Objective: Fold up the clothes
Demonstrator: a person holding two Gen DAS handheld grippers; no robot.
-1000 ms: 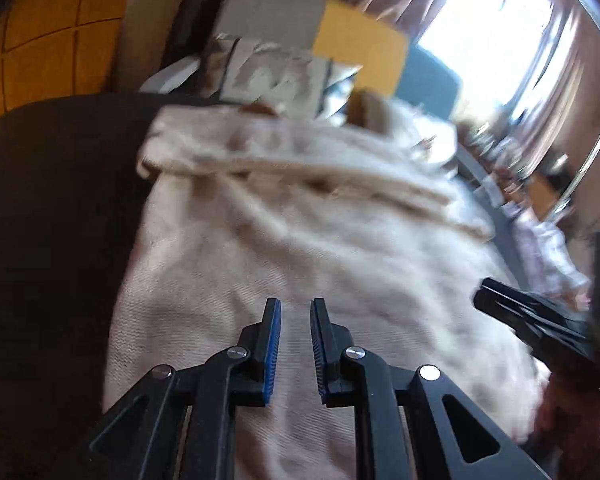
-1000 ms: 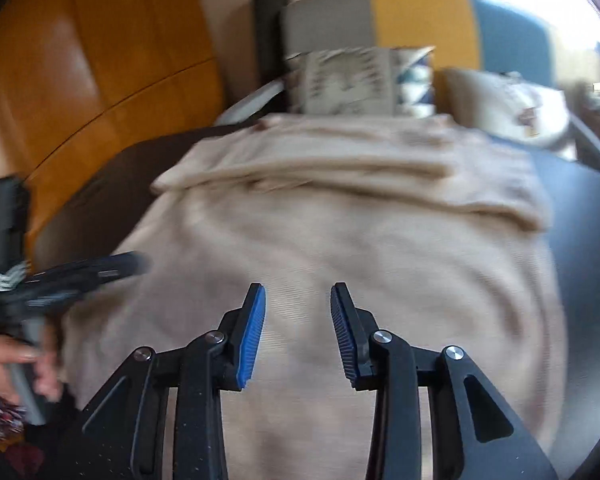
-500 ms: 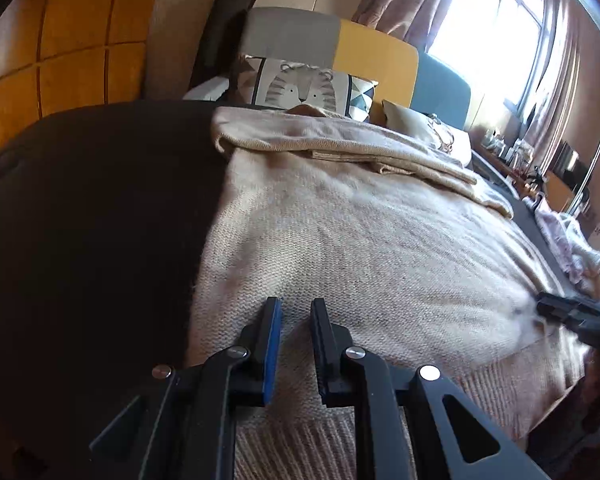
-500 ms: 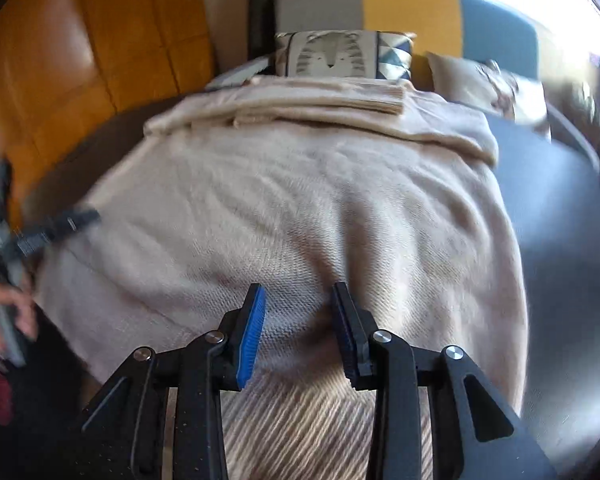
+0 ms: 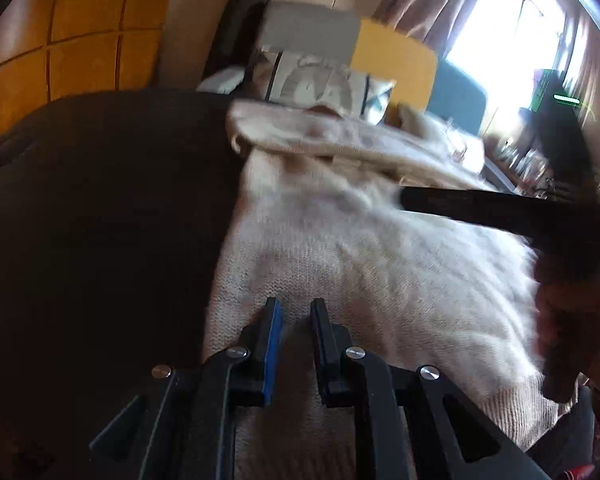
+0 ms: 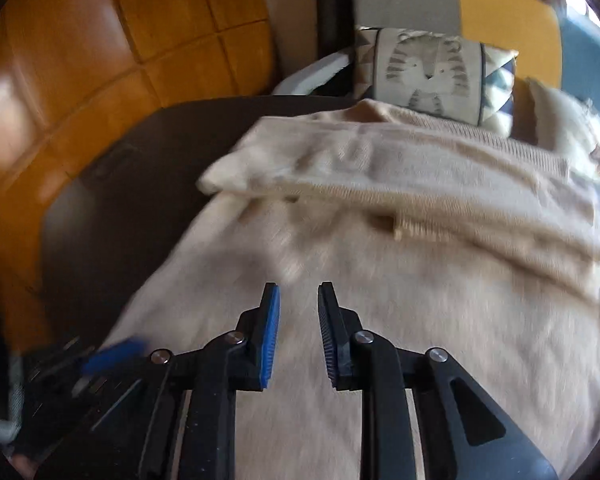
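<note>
A beige knit sweater lies flat on a dark table, its sleeves folded across the far end. My left gripper hangs over the sweater's left edge near the hem. Its jaws stand a little apart and only flat cloth shows through the gap. My right gripper is over the sweater's middle, jaws closing with nothing pinched between the pads. In the left wrist view the right gripper is a blurred dark bar reaching in from the right. The left gripper shows low left in the right wrist view.
A tiger-print cushion leans against a grey, yellow and blue seat back beyond the table. Orange padded wall panels stand to the left. A bright window with curtains is at the right, and a hand holds the right tool.
The right gripper has swung from the hem at the lower right across to the sweater's middle, and its jaws have narrowed. The left gripper has shifted a little along the left edge.
</note>
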